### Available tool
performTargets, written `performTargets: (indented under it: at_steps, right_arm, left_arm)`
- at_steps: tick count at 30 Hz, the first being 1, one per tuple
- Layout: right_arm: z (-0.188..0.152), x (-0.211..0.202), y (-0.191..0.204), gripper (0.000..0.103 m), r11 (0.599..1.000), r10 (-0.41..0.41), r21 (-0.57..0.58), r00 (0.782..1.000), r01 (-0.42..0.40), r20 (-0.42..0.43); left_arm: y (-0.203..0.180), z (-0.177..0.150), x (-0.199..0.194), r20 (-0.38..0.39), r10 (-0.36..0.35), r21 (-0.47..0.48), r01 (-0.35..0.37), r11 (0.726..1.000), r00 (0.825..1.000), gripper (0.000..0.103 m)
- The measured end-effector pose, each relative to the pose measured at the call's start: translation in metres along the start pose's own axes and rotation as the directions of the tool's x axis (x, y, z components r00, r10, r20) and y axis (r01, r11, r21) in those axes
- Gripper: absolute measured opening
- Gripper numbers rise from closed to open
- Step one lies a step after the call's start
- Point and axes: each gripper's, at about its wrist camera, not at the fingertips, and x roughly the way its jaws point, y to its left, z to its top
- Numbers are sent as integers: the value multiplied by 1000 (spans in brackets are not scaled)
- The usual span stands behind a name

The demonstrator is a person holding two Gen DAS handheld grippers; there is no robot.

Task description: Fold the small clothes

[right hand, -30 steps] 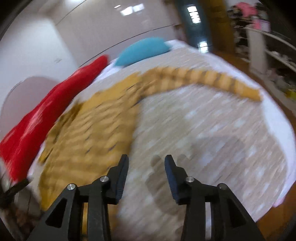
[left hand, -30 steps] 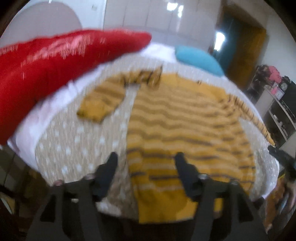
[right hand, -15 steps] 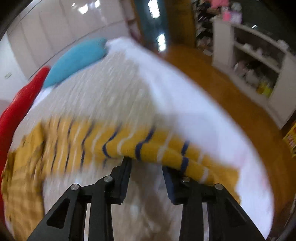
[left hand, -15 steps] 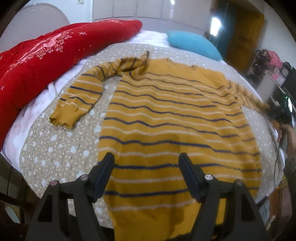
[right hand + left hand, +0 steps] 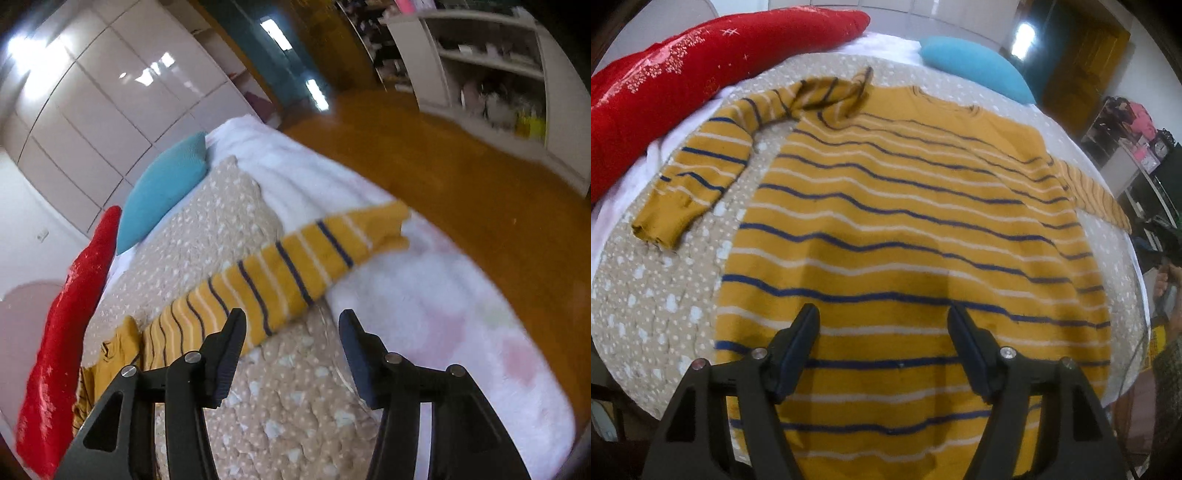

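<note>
Mustard-yellow knit with navy and white stripes, the sweater (image 5: 908, 236) lies spread flat, front up, across a beige quilt (image 5: 665, 295) dotted with white, filling the middle of the left wrist view. Its one sleeve (image 5: 701, 173) bends from the shoulder at 11 o'clock down toward 9 o'clock, the cuff resting on the quilt; the fabric near the collar at 12 o'clock is bunched into a small fold. The other sleeve (image 5: 295, 266) runs out straight toward 3 o'clock in the left view, and in the right wrist view it stretches from 8 o'clock to 2 o'clock, its cuff lying over the white blanket (image 5: 443, 306) beyond the quilt's edge.

Over the sweater's lower hem hangs the left gripper (image 5: 882, 332), its black fingers spread wide and holding nothing. Beside the straight sleeve is the right gripper (image 5: 288, 332), fingers likewise spread wide and empty, the left finger's tip just by the sleeve; whether it touches cannot be told.

Beyond the garment, a red patterned comforter (image 5: 701, 62) is heaped along the bed at 10 o'clock, and a teal pillow (image 5: 975, 70) sits at 1 o'clock. In the right view, glossy white wardrobe doors (image 5: 110, 110) stand at 11 o'clock, an orange wood floor (image 5: 480, 177) lies at 2 o'clock, and a white shelf unit (image 5: 517, 74) stands at 1 o'clock.
</note>
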Motion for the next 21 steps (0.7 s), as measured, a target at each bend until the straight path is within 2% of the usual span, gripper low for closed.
performTargets:
  at_steps: [4, 6, 7, 9, 10, 12, 13, 16, 18, 20, 21]
  right_arm:
    - [16, 39, -13, 60, 994, -19, 106, 1000, 20, -6]
    - [25, 56, -21, 59, 984, -18, 178, 1000, 19, -6]
    - [29, 62, -23, 42, 978, 0, 210, 1000, -1, 7]
    - [36, 63, -20, 14, 978, -16, 208, 1000, 11, 18]
    - [39, 61, -12, 13, 982, -29, 186, 999, 24, 24]
    - [44, 49, 25, 12, 993, -107, 61, 992, 104, 60]
    - [45, 43, 44, 12, 993, -121, -2, 990, 121, 78]
    - [32, 24, 132, 12, 967, -88, -229, 988, 115, 126]
    - [7, 16, 205, 12, 914, -31, -398, 991, 81, 131]
    - [-33, 17, 277, 12, 833, 51, -553, 995, 5, 86]
    - [-62, 23, 316, 12, 780, 94, -623, 995, -54, 32]
  left_arm:
    - [8, -1, -6, 4, 23, -14, -23, 1000, 1000, 71]
    - [14, -1, -6, -1, 34, -32, -34, 999, 999, 71]
    - [18, -1, -7, -1, 36, -42, -36, 998, 999, 71]
    - [26, 0, -8, 5, 29, -65, -29, 997, 1000, 71]
    - [31, 0, -10, 11, 20, -77, -19, 997, 1000, 71]
    - [38, 0, -13, 23, 2, -90, 0, 996, 1000, 71]
    - [41, -1, -16, 32, -11, -98, 14, 995, 999, 71]
    - [52, -4, -25, 63, -39, -118, 47, 992, 997, 71]
    - [58, -7, -32, 81, -44, -122, 54, 991, 996, 71]
    - [66, -11, -38, 98, -27, -127, 39, 991, 995, 71]
    - [73, -14, -42, 109, -17, -135, 32, 990, 994, 71]
